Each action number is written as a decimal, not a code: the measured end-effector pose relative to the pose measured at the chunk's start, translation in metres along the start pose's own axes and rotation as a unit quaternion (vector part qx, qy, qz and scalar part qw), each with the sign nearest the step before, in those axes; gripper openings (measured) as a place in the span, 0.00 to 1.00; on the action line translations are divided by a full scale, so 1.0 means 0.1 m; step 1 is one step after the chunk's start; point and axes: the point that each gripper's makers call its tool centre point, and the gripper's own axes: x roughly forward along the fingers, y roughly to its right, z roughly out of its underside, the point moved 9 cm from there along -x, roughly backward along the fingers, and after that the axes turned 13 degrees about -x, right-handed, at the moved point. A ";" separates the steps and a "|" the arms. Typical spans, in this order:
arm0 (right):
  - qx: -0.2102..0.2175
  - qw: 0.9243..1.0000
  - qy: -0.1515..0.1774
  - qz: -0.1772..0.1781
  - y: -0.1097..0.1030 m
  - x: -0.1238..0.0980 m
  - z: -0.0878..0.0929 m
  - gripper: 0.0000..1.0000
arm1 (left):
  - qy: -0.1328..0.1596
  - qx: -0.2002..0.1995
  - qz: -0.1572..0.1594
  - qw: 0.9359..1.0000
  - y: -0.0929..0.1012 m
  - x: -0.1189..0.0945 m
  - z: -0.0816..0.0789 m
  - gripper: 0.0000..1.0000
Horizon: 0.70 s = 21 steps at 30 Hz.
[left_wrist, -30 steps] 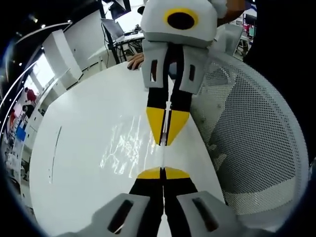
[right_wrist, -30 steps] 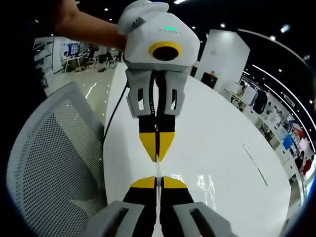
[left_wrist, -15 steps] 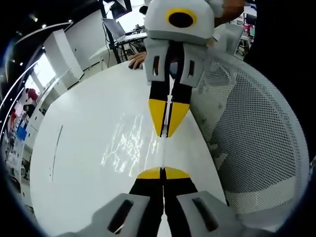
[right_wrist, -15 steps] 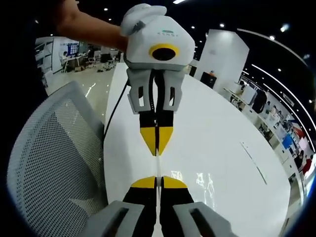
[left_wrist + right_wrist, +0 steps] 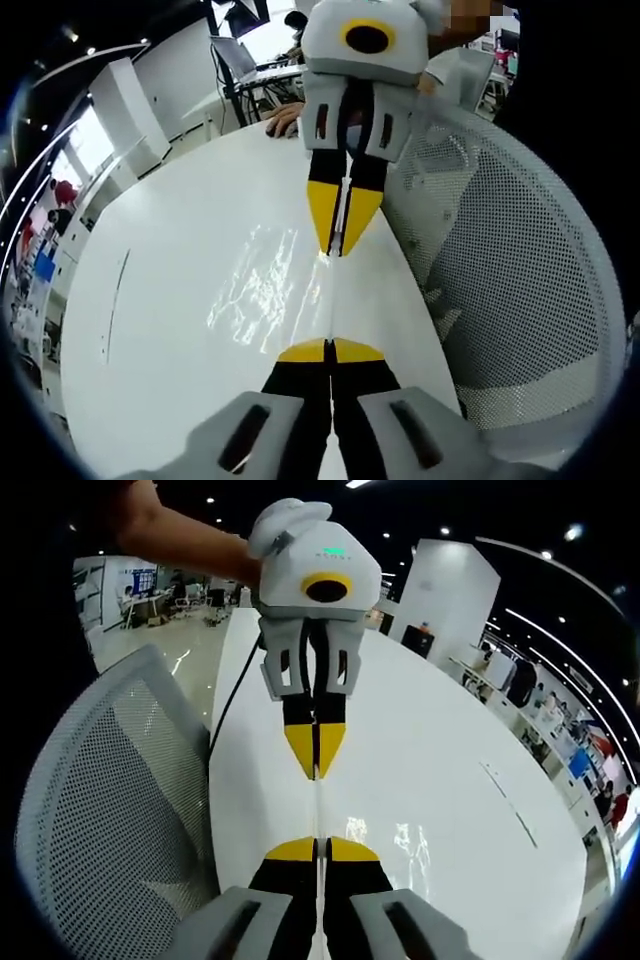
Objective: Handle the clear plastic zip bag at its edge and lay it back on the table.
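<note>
1. Clear plastic, the zip bag [image 5: 262, 290] is hanging stretched between the two tongs, just above the white table [image 5: 170, 300].
2. The left gripper [image 5: 329, 350] is pinching one end of the bag's edge, jaws closed on it.
3. The right gripper [image 5: 318, 849] is pinching the other end, jaws closed too.
4. A white mesh chair [image 5: 510, 280] is sitting right by the table's edge.
5. Lots of bare tabletop is lying open beside the bag.

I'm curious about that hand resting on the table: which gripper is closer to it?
Right. The right gripper hangs just in front of the hand; the left gripper is farther back, at the bag's other end.
</note>
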 end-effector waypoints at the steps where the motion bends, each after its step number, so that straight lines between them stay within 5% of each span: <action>1: 0.000 1.000 0.000 0.001 0.00 0.00 0.00 0.00 | 0.000 0.000 0.000 1.000 0.00 0.00 0.00 0.00; 21: 0.003 1.000 0.001 0.008 0.01 -0.08 0.03 0.00 | 0.005 -0.008 0.000 1.000 -0.02 -0.02 -0.01 0.00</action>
